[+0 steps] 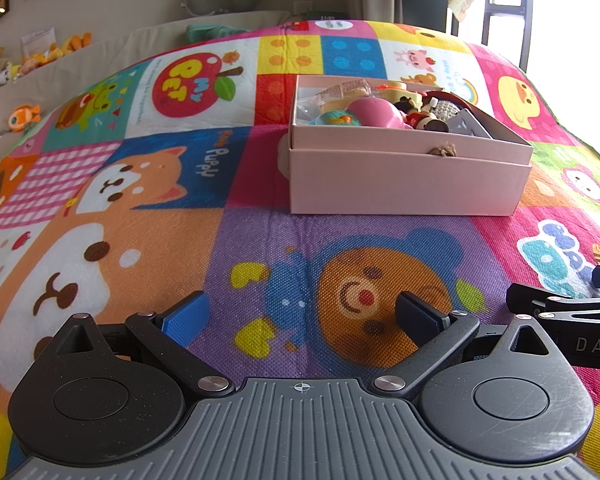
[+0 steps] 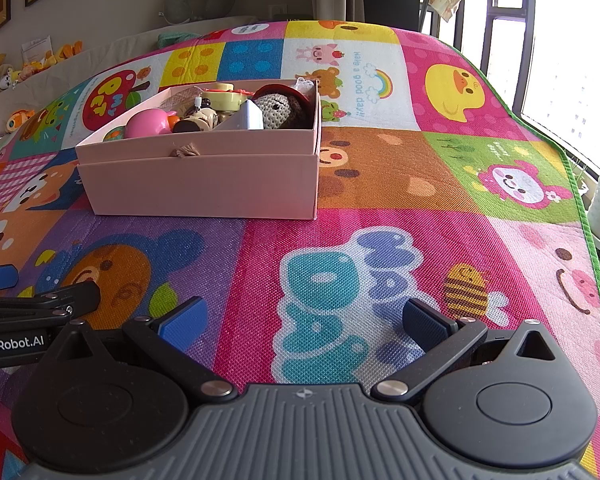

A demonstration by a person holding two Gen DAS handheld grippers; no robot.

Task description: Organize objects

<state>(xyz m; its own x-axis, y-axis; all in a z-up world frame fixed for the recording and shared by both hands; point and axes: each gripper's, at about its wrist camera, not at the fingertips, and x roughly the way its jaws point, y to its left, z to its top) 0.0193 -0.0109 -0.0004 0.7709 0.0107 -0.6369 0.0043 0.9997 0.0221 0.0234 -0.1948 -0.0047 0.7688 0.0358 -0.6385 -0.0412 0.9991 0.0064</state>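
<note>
the play mat [image 1: 260, 240] is the largest thing here, a patchwork of cartoon squares spread over the whole surface, and nothing loose lies on the parts of it that show. on it sits the pink box [image 2: 204, 188], an open tray nested in its sleeve, toward the mat's far half and well apart from both grippers. its contents are heaped together: a crocheted doll [image 2: 278, 110] in the box's far right corner, a pink round toy [image 2: 148, 122] toward the left end, a grey card [image 2: 250, 118] standing between them, and smaller figures and a cream-coloured piece behind, too jumbled to name.

judging by this, the gathering looks mostly or wholly done; what may be left is sliding the tray shut, if that is wanted.

the left gripper [image 1: 300, 316] hangs low over the bear square at the mat's near edge, its jaws spread wide and holding nothing. the right gripper [image 2: 304, 320] sits just beside it over the pink lettered square, likewise wide and empty.

writing on the mat: "my pet" on the apple, "puppy" by the dog, "have a good day!!" by the rainbow. the left gripper's body reads "enrobot.ai", partly cut off; the right one's shows "das".
</note>
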